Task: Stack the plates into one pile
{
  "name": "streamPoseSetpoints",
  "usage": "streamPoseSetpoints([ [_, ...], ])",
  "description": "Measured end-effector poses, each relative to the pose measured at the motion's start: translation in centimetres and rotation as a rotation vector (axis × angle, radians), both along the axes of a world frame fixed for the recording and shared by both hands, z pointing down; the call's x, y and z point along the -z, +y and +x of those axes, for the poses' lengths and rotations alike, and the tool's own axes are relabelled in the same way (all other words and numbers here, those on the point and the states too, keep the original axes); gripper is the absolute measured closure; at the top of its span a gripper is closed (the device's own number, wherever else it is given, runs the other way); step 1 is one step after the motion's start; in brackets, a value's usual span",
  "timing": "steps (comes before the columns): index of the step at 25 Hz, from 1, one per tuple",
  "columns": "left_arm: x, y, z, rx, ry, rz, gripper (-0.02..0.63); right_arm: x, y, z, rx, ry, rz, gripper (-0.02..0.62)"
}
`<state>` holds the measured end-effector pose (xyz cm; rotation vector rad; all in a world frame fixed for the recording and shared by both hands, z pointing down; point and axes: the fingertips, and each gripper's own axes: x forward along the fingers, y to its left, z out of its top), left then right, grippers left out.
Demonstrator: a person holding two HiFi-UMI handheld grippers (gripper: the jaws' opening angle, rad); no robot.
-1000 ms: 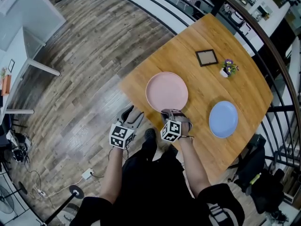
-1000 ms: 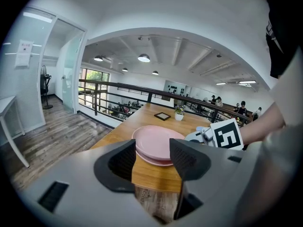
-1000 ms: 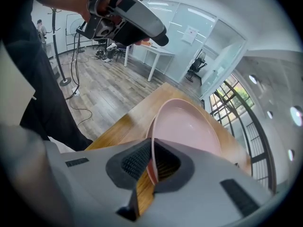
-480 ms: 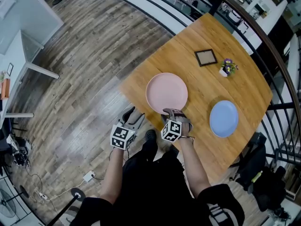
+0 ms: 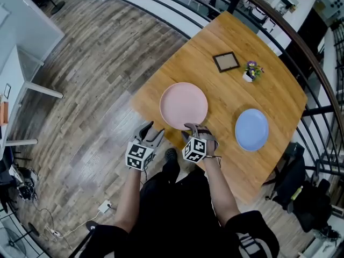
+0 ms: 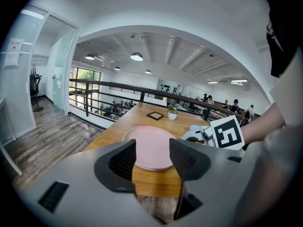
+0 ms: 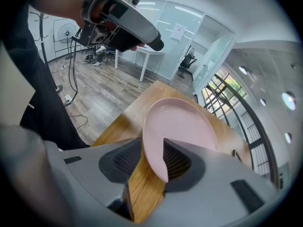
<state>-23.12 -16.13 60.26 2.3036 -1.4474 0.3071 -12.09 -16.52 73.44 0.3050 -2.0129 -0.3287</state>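
A pink plate (image 5: 184, 105) lies flat near the wooden table's (image 5: 279, 90) front left edge. A blue plate (image 5: 251, 129) lies apart from it, to the right. My right gripper (image 5: 196, 128) is at the pink plate's near rim. In the right gripper view the rim (image 7: 158, 160) stands between the jaws, which have just been opening; wood shows between the left pad and the rim. My left gripper (image 5: 152, 129) hangs open beyond the table edge, over the floor, with nothing in it. Its own view looks at the pink plate (image 6: 151, 145) past its jaws (image 6: 152, 160).
A small dark picture frame (image 5: 224, 61) and a little pot of purple flowers (image 5: 249, 71) stand at the table's far side. A black railing (image 5: 317, 112) runs along the table's right. Wooden floor (image 5: 80, 101) lies to the left.
The head view has shifted slightly. Both grippers stay by the pink plate's near rim, and both plates keep their places on the table.
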Motion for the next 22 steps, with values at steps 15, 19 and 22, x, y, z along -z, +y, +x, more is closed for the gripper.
streamPoseSetpoints([
  [15,1.7,-2.0,9.9,-0.202,-0.034,0.015,0.368,1.7,-1.1,10.0,-0.249,-0.047,0.003,0.436],
  [19,2.2,-2.2,13.4,-0.244,-0.028,0.015,0.368,1.9,-0.6,14.5,-0.309,-0.029,-0.008,0.437],
  [22,2.5,-2.7,15.9,-0.267,-0.013,0.013,0.368,2.2,-0.3,17.5,-0.349,-0.021,-0.011,0.437],
])
